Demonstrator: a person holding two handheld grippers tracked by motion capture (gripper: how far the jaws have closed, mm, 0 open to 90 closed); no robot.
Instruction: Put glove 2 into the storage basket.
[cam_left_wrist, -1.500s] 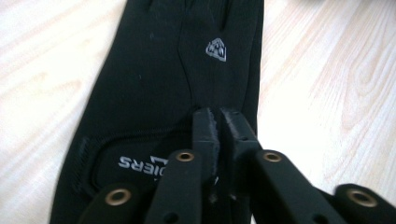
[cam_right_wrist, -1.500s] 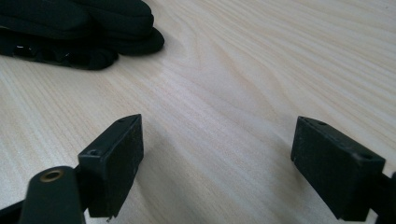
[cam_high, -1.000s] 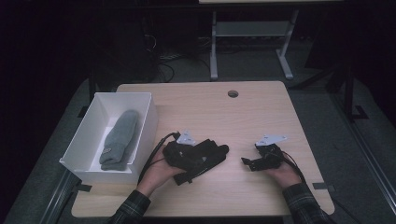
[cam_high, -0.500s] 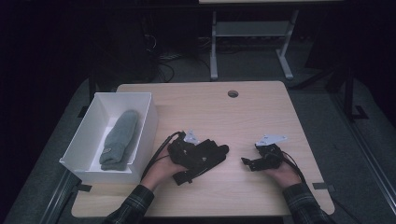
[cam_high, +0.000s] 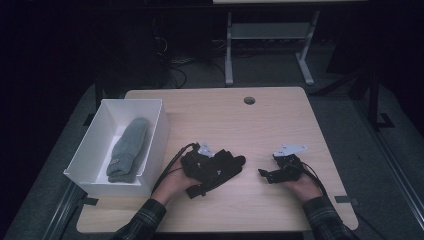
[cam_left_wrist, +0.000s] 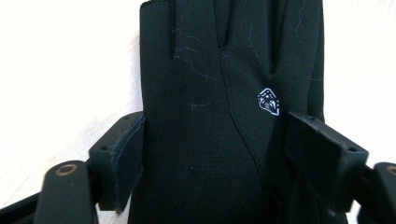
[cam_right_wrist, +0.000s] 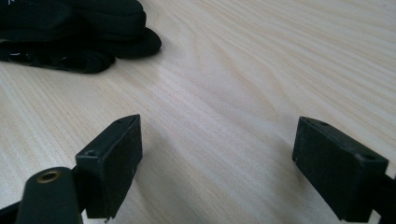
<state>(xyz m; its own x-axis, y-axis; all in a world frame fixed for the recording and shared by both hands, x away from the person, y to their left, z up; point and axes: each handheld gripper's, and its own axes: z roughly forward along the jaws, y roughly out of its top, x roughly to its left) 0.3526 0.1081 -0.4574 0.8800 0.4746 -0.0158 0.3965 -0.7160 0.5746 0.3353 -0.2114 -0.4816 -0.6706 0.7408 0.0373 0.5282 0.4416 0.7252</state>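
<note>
**One glove boxed, black glove not yet gripped**

High view: I see the grey glove (cam_high: 128, 149) already lying in the white box (cam_high: 161, 129) at the table's (cam_high: 280, 115) left edge, so I count that half as done. The black glove (cam_high: 226, 162) lies flat on the table, towards the near edge and just left of its middle, apart from the box. My left gripper (cam_high: 216, 170) sits on top of it; my right gripper (cam_high: 270, 174) rests low over bare wood further right, near the same edge.

Left gripper view: jaws stand wide, one on each side of the black glove (cam_left_wrist: 219, 116) below its small white logo (cam_left_wrist: 269, 101). They have just closed in a little. The left pad sits at the glove's edge, and I can't make out any pinch or bunching in the fabric, so I judge no grip yet.

Right gripper view: jaws wide, nothing between them, just table (cam_right_wrist: 261, 70). Black glove's (cam_right_wrist: 79, 32) end lies well off at the top left.

Left to do, as I read it: close on the black glove, lift, carry it to the box beside the grey one.
</note>
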